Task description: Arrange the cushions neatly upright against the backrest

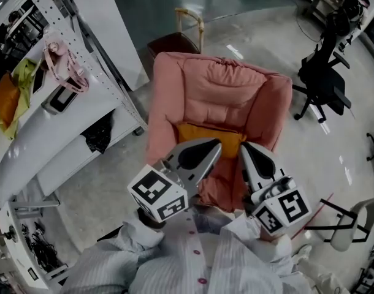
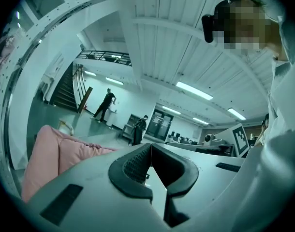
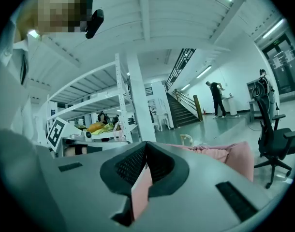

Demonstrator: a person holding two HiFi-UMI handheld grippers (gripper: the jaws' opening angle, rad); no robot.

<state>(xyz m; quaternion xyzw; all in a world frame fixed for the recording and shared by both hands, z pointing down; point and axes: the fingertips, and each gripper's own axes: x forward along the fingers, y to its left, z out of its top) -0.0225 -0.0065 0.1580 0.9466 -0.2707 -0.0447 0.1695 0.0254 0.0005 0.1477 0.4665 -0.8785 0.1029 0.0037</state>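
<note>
A pink armchair (image 1: 227,84) stands below me, with an orange cushion (image 1: 211,133) lying flat at the back of its seat. My left gripper (image 1: 214,147) hovers over the cushion's front edge, jaws shut and empty. Just to its right, my right gripper (image 1: 245,147) is also shut on nothing. In the left gripper view the pads meet at the left gripper's (image 2: 150,146) tips, and the pink armchair (image 2: 55,153) shows at lower left. In the right gripper view the right gripper (image 3: 146,146) is closed too, with the pink armchair (image 3: 234,153) behind it.
A white shelving rack (image 1: 52,121) with loose items stands at the left. A dark red stool (image 1: 171,41) sits behind the armchair. A black office chair (image 1: 325,78) is at the right, and a pale chair (image 1: 358,225) at the lower right. People stand far off.
</note>
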